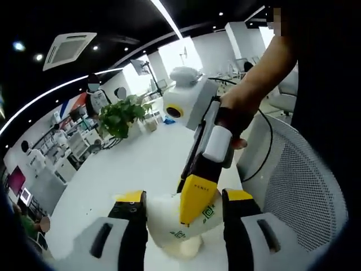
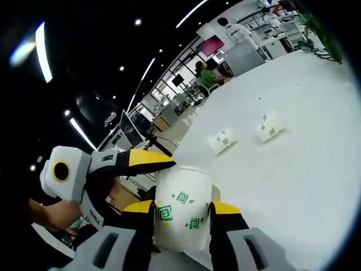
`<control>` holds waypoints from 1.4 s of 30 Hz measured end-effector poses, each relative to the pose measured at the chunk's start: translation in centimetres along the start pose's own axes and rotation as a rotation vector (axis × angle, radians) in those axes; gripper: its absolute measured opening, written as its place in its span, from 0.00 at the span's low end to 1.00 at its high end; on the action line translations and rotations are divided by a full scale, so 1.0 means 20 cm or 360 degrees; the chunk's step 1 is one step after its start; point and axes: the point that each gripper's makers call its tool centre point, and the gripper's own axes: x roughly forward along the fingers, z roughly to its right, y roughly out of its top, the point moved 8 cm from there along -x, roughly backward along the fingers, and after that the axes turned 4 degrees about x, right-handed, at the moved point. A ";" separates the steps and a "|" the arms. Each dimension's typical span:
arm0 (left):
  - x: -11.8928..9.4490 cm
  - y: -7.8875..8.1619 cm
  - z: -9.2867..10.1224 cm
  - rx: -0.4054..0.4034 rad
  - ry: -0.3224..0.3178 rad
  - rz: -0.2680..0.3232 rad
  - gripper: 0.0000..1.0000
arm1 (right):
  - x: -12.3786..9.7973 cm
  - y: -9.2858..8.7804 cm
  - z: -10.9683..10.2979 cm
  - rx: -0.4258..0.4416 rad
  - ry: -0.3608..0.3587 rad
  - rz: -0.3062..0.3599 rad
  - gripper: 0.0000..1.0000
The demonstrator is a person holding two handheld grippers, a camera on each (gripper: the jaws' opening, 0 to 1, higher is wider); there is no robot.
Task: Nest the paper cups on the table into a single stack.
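In the left gripper view a white paper cup (image 1: 169,223) with green marks sits between my left gripper's (image 1: 186,197) yellow-tipped jaws, which touch both of its sides. My right gripper (image 1: 194,197), held by a person's hand, comes in from above with a yellow jaw against the same cup. In the right gripper view my right gripper (image 2: 181,208) is shut on a cup (image 2: 181,209) whose rim faces away. The left gripper's yellow jaw lies at that rim. I cannot tell whether this is one cup or a nested pair. Two more cups (image 2: 221,140) (image 2: 269,125) lie on their sides on the table.
The white table (image 2: 299,175) stretches away, its edge running close to the held cup. A white mesh chair (image 1: 299,186) stands just right of the grippers. A potted plant (image 1: 121,116) stands at the table's far end. People and desks fill the background.
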 end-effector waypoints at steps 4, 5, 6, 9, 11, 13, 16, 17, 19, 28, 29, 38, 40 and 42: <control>0.01 -0.01 0.00 0.0018 -0.0009 -0.0016 0.40 | -0.01 -0.01 0.00 -0.0017 0.0004 -0.0007 0.17; 0.02 -0.01 0.00 0.0009 -0.0003 -0.0016 0.42 | -0.01 0.00 0.01 -0.0019 -0.0018 0.0003 0.18; 0.02 -0.01 0.00 0.0010 0.0003 -0.0021 0.41 | -0.01 0.00 0.02 -0.0029 -0.0034 0.0013 0.18; -0.02 -0.03 -0.03 -0.0087 0.0087 0.0023 0.40 | -0.03 0.02 0.03 -0.0058 -0.0076 0.0091 0.16; -0.06 -0.05 -0.04 -0.0135 0.0130 0.0049 0.40 | -0.04 0.02 0.04 -0.0055 -0.0076 0.0122 0.16; -0.07 -0.07 -0.04 -0.0122 0.0138 0.0017 0.40 | -0.05 0.01 0.04 -0.0056 -0.0078 0.0118 0.16; -0.10 -0.11 -0.03 -0.0123 0.0149 -0.0027 0.40 | -0.06 0.00 0.05 -0.0064 -0.0095 0.0122 0.17; -0.10 -0.11 -0.02 -0.0129 0.0151 -0.0027 0.40 | -0.06 0.00 0.06 -0.0062 -0.0088 0.0126 0.18; -0.11 -0.12 -0.02 -0.0137 0.0154 -0.0032 0.40 | -0.06 0.00 0.06 -0.0057 -0.0088 0.0123 0.18; -0.11 -0.13 -0.02 -0.0153 0.0163 -0.0045 0.40 | -0.10 0.01 0.07 -0.0069 -0.0098 0.0157 0.20; -0.11 -0.13 -0.01 -0.0158 0.0161 -0.0044 0.40 | -0.10 0.00 0.07 -0.0073 -0.0105 0.0156 0.20; -0.13 -0.16 -0.01 -0.0252 0.0202 -0.0032 0.41 | -0.16 -0.02 0.15 -0.0092 -0.0225 0.0184 0.24; -0.14 -0.17 -0.01 -0.0294 0.0222 -0.0025 0.42 | -0.17 -0.02 0.19 -0.0128 -0.0288 0.0180 0.25; -0.14 -0.18 -0.01 -0.0308 0.0236 -0.0022 0.43 | -0.16 -0.02 0.22 -0.0168 -0.0335 0.0174 0.26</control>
